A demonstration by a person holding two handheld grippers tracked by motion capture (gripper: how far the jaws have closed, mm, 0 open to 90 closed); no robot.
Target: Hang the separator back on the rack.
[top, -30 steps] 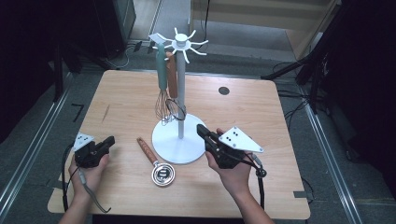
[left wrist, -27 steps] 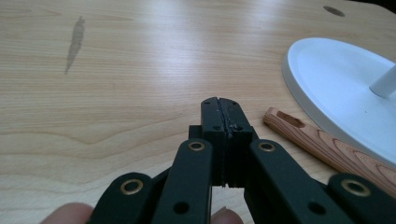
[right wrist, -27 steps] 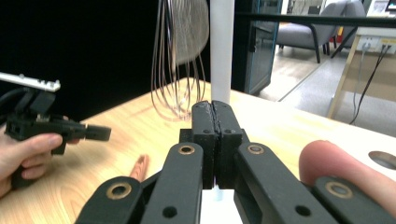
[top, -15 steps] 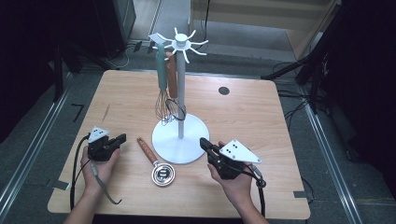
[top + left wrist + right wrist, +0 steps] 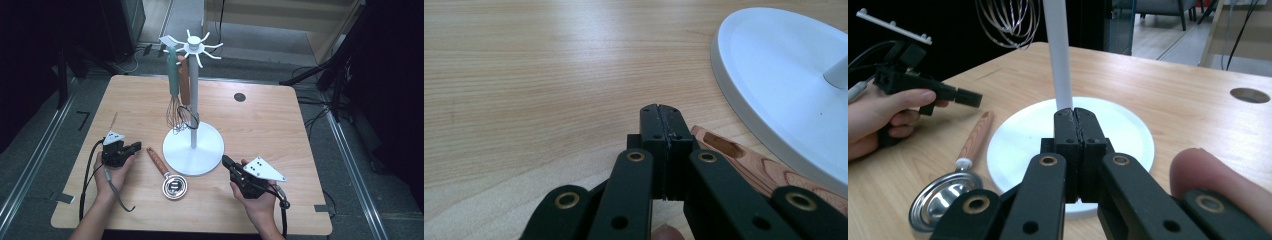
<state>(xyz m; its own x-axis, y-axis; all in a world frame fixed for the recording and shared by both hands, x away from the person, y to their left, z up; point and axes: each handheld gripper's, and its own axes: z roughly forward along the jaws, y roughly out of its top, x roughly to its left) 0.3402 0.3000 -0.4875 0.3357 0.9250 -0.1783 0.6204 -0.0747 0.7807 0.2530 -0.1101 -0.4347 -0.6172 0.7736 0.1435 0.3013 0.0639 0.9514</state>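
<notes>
**Both grippers drop back toward the person, strainer still on the table**

The left gripper (image 5: 134,146) has its jaws pressed together with nothing between them; in its own view the black tips meet in a thin seam just above the wooden handle end. The right gripper (image 5: 226,161) is likewise closed and empty, its tips pointing at the stand's white base (image 5: 193,148).

Compared with a second ago, the right gripper has pulled away from the base toward the table's near edge, at about 5 o'clock from the pole. The left one has slid inward and now sits just beside the handle, at roughly 8 o'clock from the pole.

The small strainer (image 5: 173,186) lies flat on the table (image 5: 280,130) at about 6 o'clock from the pole, its metal bowl nearest the person and its wooden handle (image 5: 157,161) running up toward 10 o'clock, close to the base rim.

I read this as the left gripper lining up on the handle; it would have to open before taking hold. A whisk (image 5: 179,116) hangs from the rack (image 5: 192,47) above.
</notes>
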